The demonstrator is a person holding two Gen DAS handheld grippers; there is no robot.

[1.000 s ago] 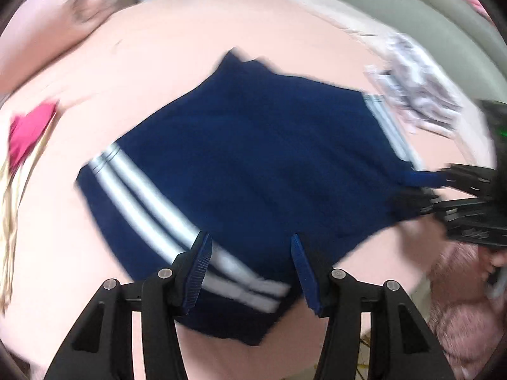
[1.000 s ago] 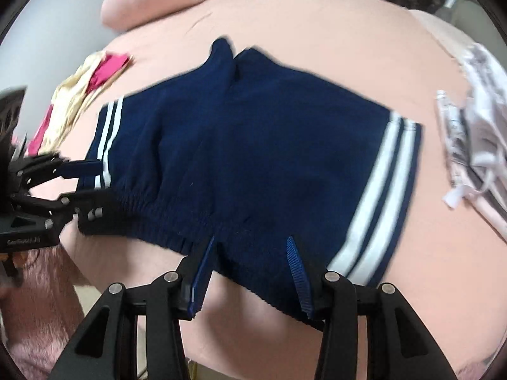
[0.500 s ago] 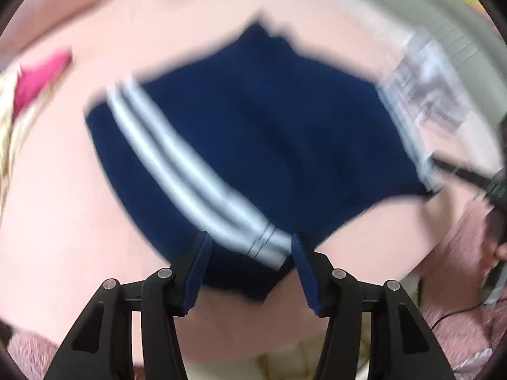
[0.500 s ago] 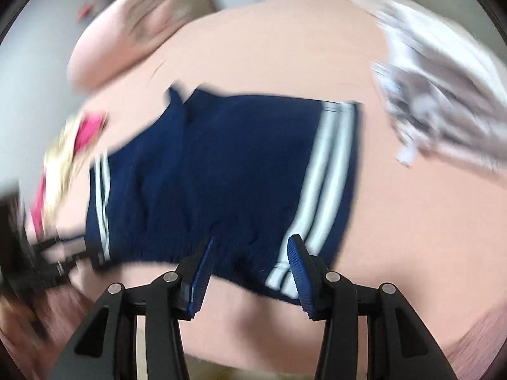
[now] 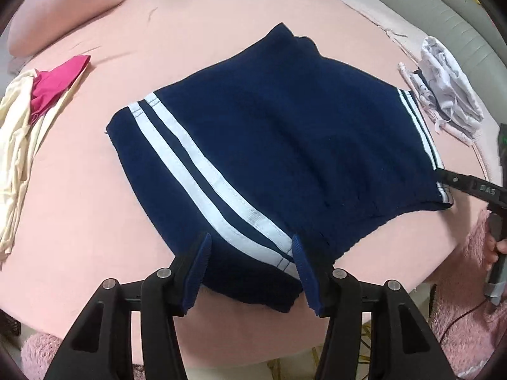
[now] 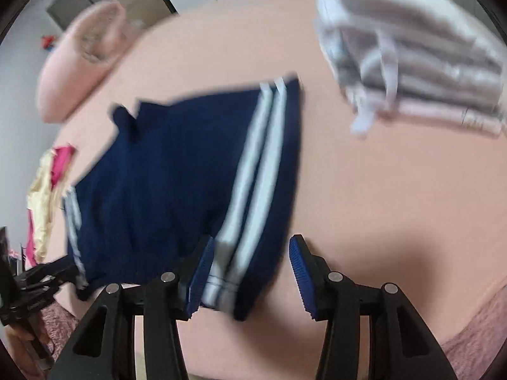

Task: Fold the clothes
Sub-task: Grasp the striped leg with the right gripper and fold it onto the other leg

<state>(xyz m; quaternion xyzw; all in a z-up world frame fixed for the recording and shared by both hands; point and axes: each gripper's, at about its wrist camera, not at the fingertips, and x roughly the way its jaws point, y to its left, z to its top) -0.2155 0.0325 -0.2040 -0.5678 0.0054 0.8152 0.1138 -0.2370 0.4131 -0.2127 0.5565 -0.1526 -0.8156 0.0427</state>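
1. A pink sheet-covered bed [image 5: 95, 190] fills both views; a pink pillow [image 5: 63, 9] lies at its far left, and a grey padded headboard [image 5: 443, 15] rises far right.
2. The navy blue shorts with white side stripes [image 5: 269, 145] lie spread flat mid-bed, waistband toward the near edge.
3. White digits on the right gripper's arm read "045".
4. The left gripper [image 5: 250, 269] is released, its blue pads straddling the striped waistband corner. The right gripper [image 6: 247, 275] is likewise spread over the opposite corner.
5. Bare sheet separates the shorts from a cream and magenta garment pile [image 5: 35, 101] on the left and folded grey-white clothes [image 5: 443, 88] on the right.
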